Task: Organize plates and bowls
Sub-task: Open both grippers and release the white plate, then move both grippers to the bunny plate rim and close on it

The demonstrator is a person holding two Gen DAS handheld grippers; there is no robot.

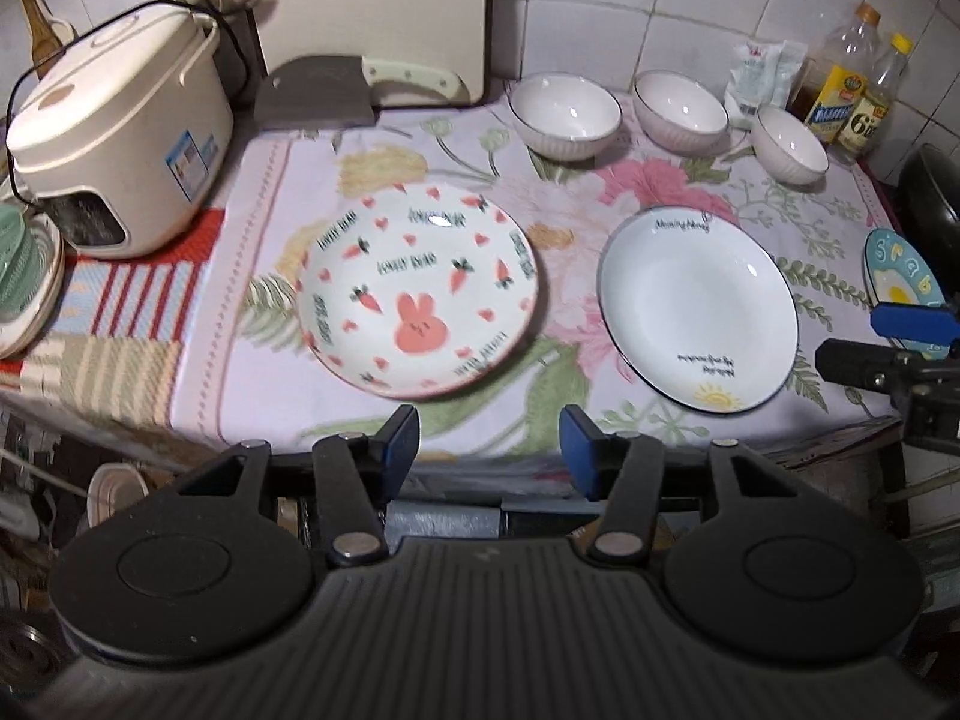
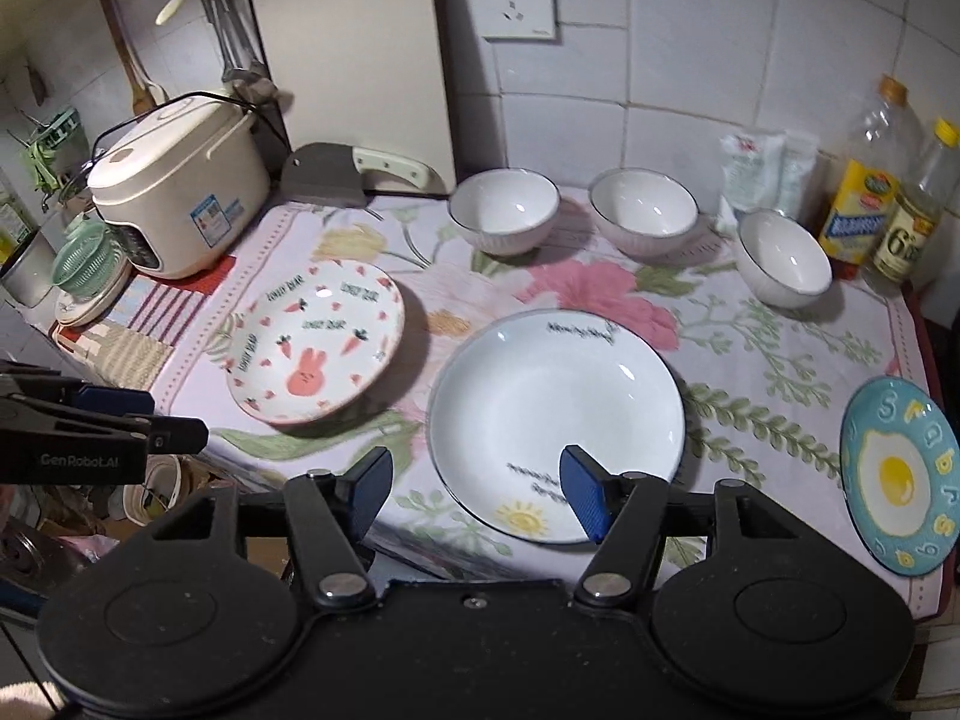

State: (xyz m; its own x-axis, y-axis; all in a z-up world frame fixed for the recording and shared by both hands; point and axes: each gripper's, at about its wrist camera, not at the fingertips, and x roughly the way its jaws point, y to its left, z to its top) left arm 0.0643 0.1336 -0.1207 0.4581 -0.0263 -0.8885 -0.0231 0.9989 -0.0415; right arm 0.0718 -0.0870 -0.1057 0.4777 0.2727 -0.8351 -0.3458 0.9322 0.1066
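Your left claw (image 1: 489, 450) fills the bottom of its view, blue pads apart and nothing between them, hanging above the near edge of the bench (image 1: 252, 192). Just above it in the frame lies the rabbit plate (image 1: 420, 294), centre left on the flowered cloth. To its right, apart from it, sits the white sun plate (image 1: 699, 309). Your right claw (image 2: 480, 492) also stands open and empty; its right pad overlaps the near rim of the white sun plate in that view, though you cannot tell any contact. At the far right edge lies the blue egg plate (image 2: 897, 474). Three white bowls (image 2: 504, 210) line the top of the cloth, separate from one another. A rice cooker (image 1: 120, 138) stands upper left.
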